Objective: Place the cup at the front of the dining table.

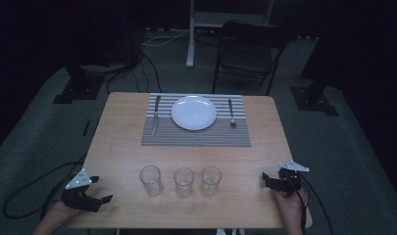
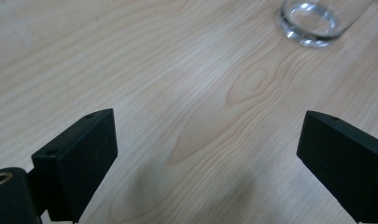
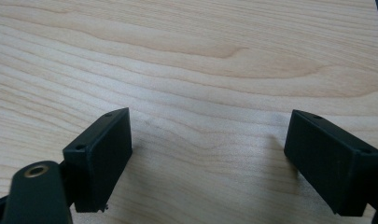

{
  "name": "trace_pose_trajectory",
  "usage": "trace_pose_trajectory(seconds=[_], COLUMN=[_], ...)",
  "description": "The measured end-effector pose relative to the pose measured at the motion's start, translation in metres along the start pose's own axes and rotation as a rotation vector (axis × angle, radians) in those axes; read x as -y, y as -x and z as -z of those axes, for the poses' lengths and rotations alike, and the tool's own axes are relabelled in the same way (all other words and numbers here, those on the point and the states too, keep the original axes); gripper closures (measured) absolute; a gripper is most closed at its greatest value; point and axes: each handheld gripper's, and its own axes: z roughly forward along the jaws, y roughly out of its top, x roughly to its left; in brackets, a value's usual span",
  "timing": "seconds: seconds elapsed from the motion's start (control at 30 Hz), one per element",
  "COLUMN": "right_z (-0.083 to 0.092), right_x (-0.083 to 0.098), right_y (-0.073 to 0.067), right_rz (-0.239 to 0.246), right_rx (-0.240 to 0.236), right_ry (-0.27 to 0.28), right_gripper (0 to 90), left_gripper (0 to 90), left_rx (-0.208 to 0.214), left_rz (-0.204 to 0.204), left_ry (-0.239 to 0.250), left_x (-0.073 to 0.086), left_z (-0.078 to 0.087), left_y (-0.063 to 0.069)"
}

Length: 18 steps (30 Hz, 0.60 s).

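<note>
Three clear empty glasses stand in a row near the table's front edge: left glass (image 1: 150,179), middle glass (image 1: 184,181), right glass (image 1: 210,180). Farther back, a white plate (image 1: 194,112) lies on a striped placemat (image 1: 196,138), with a knife (image 1: 156,115) to its left and a fork (image 1: 231,113) to its right. My left gripper (image 1: 104,196) rests at the front left corner, open and empty (image 2: 207,154), with the base of the left glass (image 2: 312,23) ahead of it. My right gripper (image 1: 265,180) sits at the front right, open over bare wood (image 3: 207,154).
The wooden table (image 1: 122,142) has bare wood between the glasses and the placemat. Behind it stand a black folding chair (image 1: 250,49) and a white stand leg (image 1: 190,39). Black stand bases (image 1: 78,85) sit on the floor at both sides. Cables trail from each gripper.
</note>
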Motion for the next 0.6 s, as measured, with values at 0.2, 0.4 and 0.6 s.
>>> trace_pose_trajectory(seconds=[0.2, 0.4, 0.6], right_z=[0.000, 0.000, 0.000], right_x=[0.000, 0.000, 0.000], right_y=[0.000, 0.000, 0.000], right_rz=[0.000, 0.000, 0.000], right_rx=[0.000, 0.000, 0.000], right_ry=[0.000, 0.000, 0.000], right_gripper=[14.8, 14.8, 14.8], left_gripper=[5.5, 5.5, 5.4], left_rx=[0.030, 0.075, 0.085], left_rz=[-0.017, -0.043, -0.062], left_ry=[0.019, 0.065, 0.096], left_x=[-0.008, -0.020, -0.031], left_z=[0.002, 0.007, 0.014], left_y=[0.005, 0.013, 0.016])
